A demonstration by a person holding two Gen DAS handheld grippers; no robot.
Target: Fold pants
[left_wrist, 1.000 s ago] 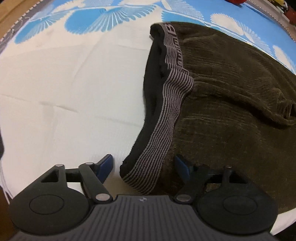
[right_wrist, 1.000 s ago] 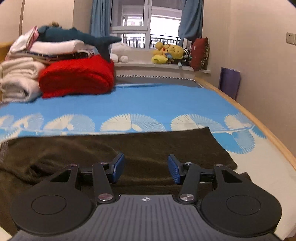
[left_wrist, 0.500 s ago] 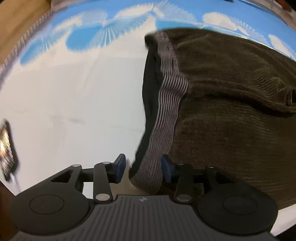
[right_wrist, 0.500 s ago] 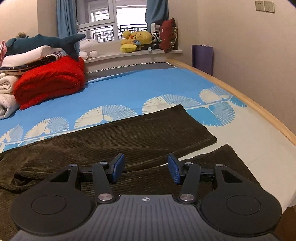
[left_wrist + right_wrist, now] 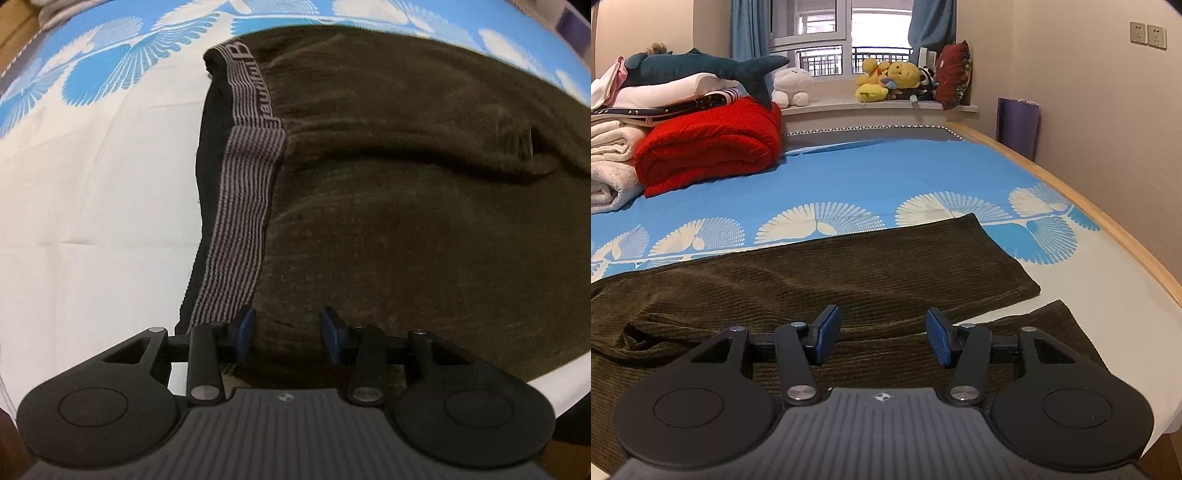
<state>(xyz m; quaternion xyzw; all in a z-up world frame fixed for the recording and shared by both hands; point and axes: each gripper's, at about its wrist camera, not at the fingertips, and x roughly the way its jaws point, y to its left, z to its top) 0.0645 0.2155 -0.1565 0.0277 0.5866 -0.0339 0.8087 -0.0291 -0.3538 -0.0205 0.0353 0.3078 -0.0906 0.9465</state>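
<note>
Dark brown corduroy pants [image 5: 406, 206] lie flat across the bed, with a striped grey-and-black waistband [image 5: 240, 206] at their left end. My left gripper [image 5: 287, 334] is open over the near part of the pants just right of the waistband's near corner, holding nothing. In the right wrist view the two legs [image 5: 849, 273] stretch to the right, the far leg ending in a hem [image 5: 1008, 254] and the near leg [image 5: 1052, 325] by the bed's edge. My right gripper [image 5: 882, 339] is open and empty above the near leg.
The bed sheet [image 5: 871, 177] is blue with white fan prints and a white band [image 5: 92, 203] near the front. A red blanket [image 5: 709, 144], folded linens and a plush shark [image 5: 701, 66] are stacked at the back left. Stuffed toys [image 5: 890, 79] sit on the windowsill. The wooden bed edge [image 5: 1108, 221] runs on the right.
My left gripper closed in toward the waistband's near corner half a second ago, then opened wider and shifted right over the corduroy. The right gripper's view swung, staying open.
</note>
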